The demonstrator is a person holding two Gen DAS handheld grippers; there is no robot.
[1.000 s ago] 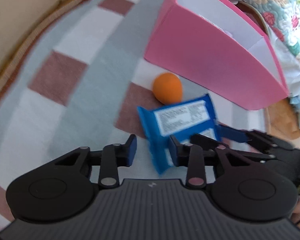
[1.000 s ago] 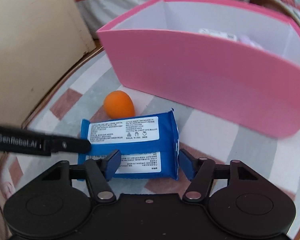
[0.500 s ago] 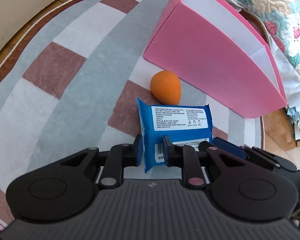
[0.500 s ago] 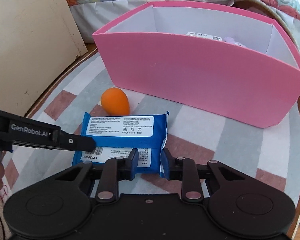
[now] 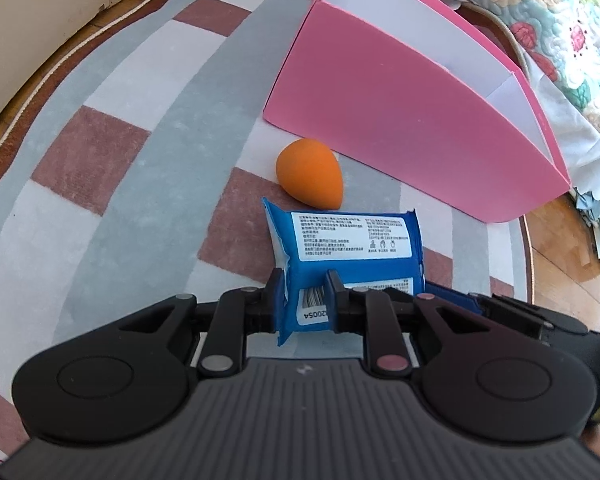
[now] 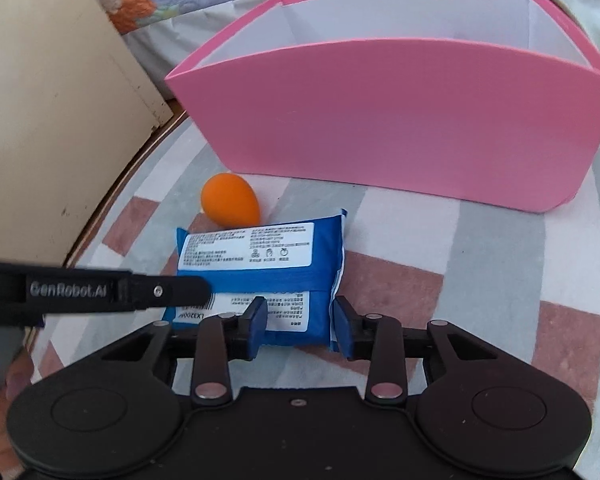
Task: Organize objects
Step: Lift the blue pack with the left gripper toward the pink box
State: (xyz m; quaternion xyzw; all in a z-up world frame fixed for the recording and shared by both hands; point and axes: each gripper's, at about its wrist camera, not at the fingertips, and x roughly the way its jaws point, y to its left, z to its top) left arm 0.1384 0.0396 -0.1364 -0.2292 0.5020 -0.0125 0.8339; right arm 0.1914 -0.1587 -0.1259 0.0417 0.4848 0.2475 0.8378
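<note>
The fingers (image 5: 278, 300) of the left gripper (image 5: 303, 302) are clamping one end of the blue packet (image 5: 348, 256), their blue pads pressing both sides of its crimped corner by the barcode. The right gripper (image 6: 299, 326) is opening its jaws around the packet's other end; its blue pads are sitting at either side of the packet's near right corner, and in the right wrist view I cannot tell whether they are touching it. In that same view the left gripper is reaching in from nine o'clock as a black bar, its tip lying on the packet's left end.

The packet is lying flat on the checked rug (image 5: 112, 152), label side up, at the centre of both views. An orange egg-shaped sponge (image 5: 310, 170) is resting just beside it at twelve o'clock in the left view and at about eleven o'clock in the right view. Behind them, toward one o'clock, a pink box (image 6: 400, 120) with a white inside is standing open on the rug, near the sponge but apart from it. A flowered quilt (image 5: 560, 20) is showing past the box. A beige panel (image 6: 52, 120) is standing at ten o'clock in the right wrist view.
</note>
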